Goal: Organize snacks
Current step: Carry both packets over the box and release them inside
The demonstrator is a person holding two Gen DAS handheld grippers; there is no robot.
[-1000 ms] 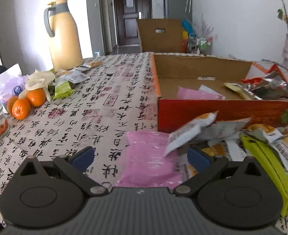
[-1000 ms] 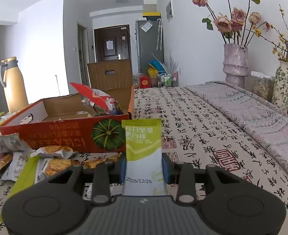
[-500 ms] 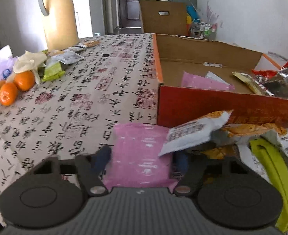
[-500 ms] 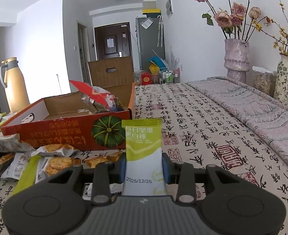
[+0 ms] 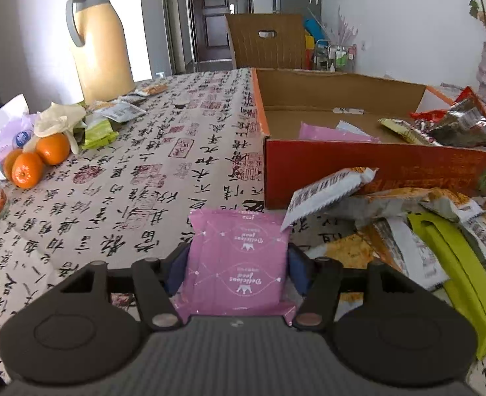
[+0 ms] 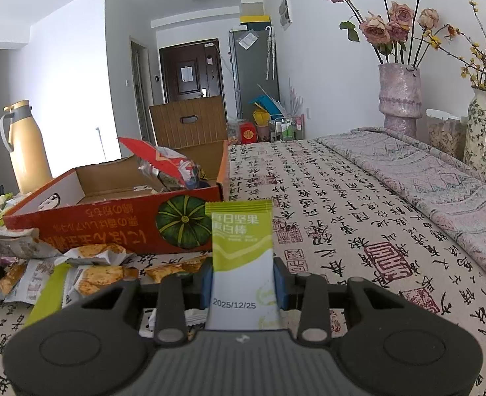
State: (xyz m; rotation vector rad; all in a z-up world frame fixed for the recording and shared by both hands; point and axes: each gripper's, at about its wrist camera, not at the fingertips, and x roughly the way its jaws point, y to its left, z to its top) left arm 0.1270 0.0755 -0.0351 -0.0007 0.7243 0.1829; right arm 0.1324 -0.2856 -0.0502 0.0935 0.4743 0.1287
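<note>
Calligraphy-print tablecloth (image 5: 137, 171), lower frame: your left gripper (image 5: 238, 264) clamps the pink packet (image 5: 236, 260), right gripper (image 6: 243, 277) pinches the green bar (image 6: 241, 250); next, probably carry both into the red carton (image 5: 368, 171).

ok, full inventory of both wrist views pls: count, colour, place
pink packet: 1, pink, between the left jaws
green-and-white packet: 1, between the right jaws
cardboard box: 1, red-orange outside, brown inside, on the table
packets in box: several, pink, silver, red, gold
loose packets: a pile, white, orange, lime, in front of the box
oranges: at least 3, table's left edge
thermos jug: 1, tan with grey handle, far left
vases with flowers: 2, pink and patterned, right wall
tablecloth: 1, beige with black script
left gripper: shut on the pink packet
right gripper: shut on the green-and-white packet
</note>
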